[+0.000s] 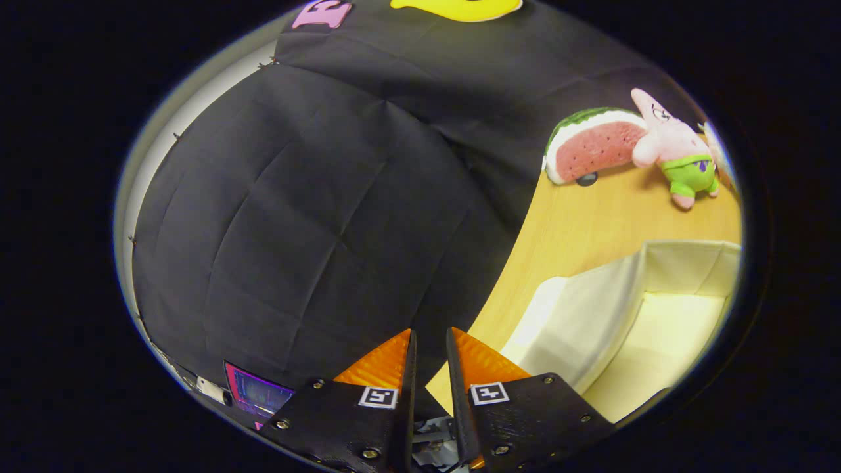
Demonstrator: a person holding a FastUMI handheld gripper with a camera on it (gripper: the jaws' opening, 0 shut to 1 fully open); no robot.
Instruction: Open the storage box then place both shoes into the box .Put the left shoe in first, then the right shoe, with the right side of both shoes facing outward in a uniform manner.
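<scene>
the gripper [430, 338] sits nearest, its two fingers [387, 364] drawn close together with only a narrow slit between them and nothing held in it, pointing mostly at the black cloth wall [315, 217] of the booth. just beside the fingers, on the right-finger side, lies the pale cream fabric storage box [631, 309], its top uncovered so that the light, bare inner floor shows; its near wall stands close to the fingertip. the box rests on a yellowish wooden surface [578, 223] that runs away beyond it. well past the box, against the cloth wall, lie a plush watermelon slice with a green rind [594, 144] and, touching it, a pink star-shaped plush toy in green shorts [677, 148].
</scene>
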